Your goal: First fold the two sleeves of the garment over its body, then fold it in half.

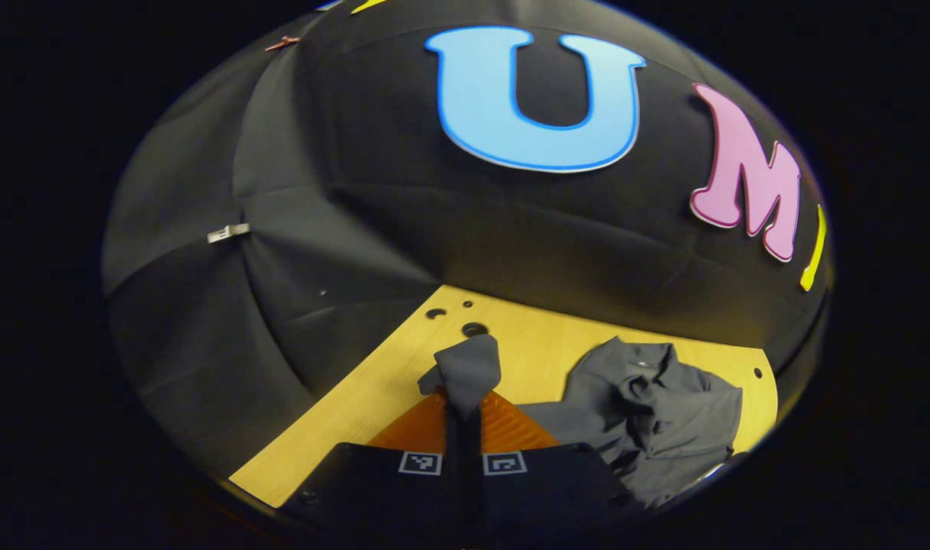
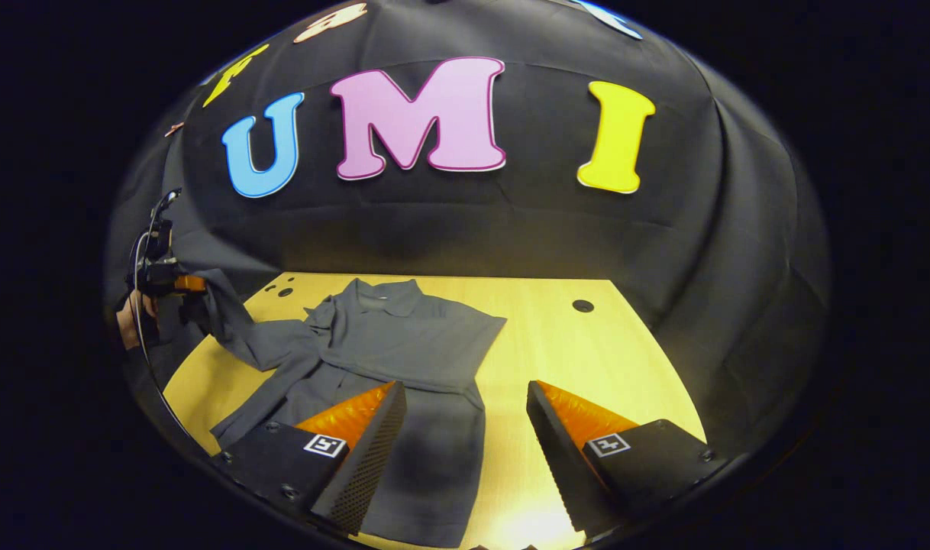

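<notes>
Plain grey garment (image 2: 404,344) on pale-yellow wooden table (image 2: 557,344).

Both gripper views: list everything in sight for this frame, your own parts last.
garment: one, grey, spread on the table, one sleeve lifted off it
sleeve: one, grey, pinched in the left gripper's jaws
table: one, light wood, several small dark holes near the back edge
booth wall: black cloth, behind the table
left gripper: one, jaws closed on the sleeve
right gripper: one, jaws apart above the garment's lower part
hand: one, holding the left gripper
</notes>
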Demonstrator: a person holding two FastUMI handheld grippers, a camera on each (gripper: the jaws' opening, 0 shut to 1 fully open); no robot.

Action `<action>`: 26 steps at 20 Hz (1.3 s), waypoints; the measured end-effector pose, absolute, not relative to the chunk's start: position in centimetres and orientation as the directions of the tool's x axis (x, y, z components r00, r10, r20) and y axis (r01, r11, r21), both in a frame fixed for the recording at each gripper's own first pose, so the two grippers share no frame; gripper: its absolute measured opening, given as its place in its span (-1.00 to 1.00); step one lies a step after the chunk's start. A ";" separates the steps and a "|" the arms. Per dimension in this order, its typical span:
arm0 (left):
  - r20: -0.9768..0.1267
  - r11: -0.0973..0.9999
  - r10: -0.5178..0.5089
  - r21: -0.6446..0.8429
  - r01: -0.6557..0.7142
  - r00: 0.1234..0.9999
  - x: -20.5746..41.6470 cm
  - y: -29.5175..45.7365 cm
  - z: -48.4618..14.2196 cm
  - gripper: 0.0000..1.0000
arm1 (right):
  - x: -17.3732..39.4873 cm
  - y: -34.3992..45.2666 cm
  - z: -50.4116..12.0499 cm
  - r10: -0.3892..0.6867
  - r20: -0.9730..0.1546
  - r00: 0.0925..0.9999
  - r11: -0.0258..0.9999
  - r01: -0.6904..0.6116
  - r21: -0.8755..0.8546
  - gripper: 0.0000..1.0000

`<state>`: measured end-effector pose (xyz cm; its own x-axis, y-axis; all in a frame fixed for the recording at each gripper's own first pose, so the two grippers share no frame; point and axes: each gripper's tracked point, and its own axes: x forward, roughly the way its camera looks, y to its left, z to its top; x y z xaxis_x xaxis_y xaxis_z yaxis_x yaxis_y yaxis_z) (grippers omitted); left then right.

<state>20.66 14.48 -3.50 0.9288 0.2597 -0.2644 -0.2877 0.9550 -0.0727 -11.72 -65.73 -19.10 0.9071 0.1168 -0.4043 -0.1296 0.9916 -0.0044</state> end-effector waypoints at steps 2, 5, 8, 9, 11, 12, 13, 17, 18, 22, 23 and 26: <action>-0.230 0.970 0.220 -0.048 -0.237 0.948 22.6 11.0 -2.1 -0.89 | -12.1 -67.0 -19.3 0.097 -0.406 0.909 0.994 -0.109 -0.005 0.96; -0.211 0.988 0.148 -0.003 -0.153 0.966 25.4 5.7 -0.9 -0.90 | -12.7 -68.7 -19.4 0.075 -0.409 0.909 0.997 -0.081 0.003 0.96; -0.197 0.997 0.069 0.050 -0.060 0.978 27.2 0.1 -0.2 -0.89 | -13.4 -70.3 -20.0 0.058 -0.422 0.905 0.998 -0.059 0.010 0.96; -0.196 0.997 0.046 0.077 -0.031 0.980 27.6 -1.7 -0.2 -0.89 | -13.5 -70.8 -20.2 0.053 -0.427 0.903 0.999 -0.053 0.013 0.96; -0.198 0.995 0.001 0.099 0.019 0.980 28.2 -5.2 -0.4 -0.89 | -13.8 -71.4 -20.4 0.046 -0.434 0.900 0.999 -0.040 0.024 0.96; -0.199 0.994 -0.023 0.097 0.043 0.980 28.4 -7.0 -0.6 -0.89 | -13.8 -71.7 -20.5 0.045 -0.435 0.899 0.999 -0.035 0.032 0.96; -0.199 0.993 -0.045 0.094 0.065 0.979 28.8 -8.6 -0.8 -0.90 | -13.9 -71.9 -20.7 0.046 -0.438 0.898 0.999 -0.033 0.037 0.96; -0.220 0.988 -0.126 0.065 0.144 0.967 29.2 -15.0 -2.1 -0.89 | -14.2 -73.1 -21.2 0.052 -0.447 0.893 0.999 -0.038 0.039 0.94; -0.227 0.985 -0.143 0.059 0.160 0.963 29.5 -16.7 -2.5 -0.89 | -14.3 -73.4 -21.2 0.057 -0.449 0.892 0.998 -0.042 0.042 0.94; -0.267 0.972 -0.206 0.054 0.228 0.941 29.9 -22.6 -4.5 -0.89 | -14.2 -74.1 -21.8 0.087 -0.458 0.885 0.996 -0.066 0.061 0.96; -0.276 0.969 -0.219 0.047 0.241 0.936 30.0 -23.9 -5.0 -0.89 | -14.2 -74.1 -22.0 0.098 -0.462 0.881 0.995 -0.076 0.066 0.97; -0.308 0.961 -0.252 0.034 0.275 0.917 30.2 -27.2 -6.5 -0.88 | -14.0 -74.1 -22.8 0.129 -0.475 0.870 0.992 -0.110 0.066 0.98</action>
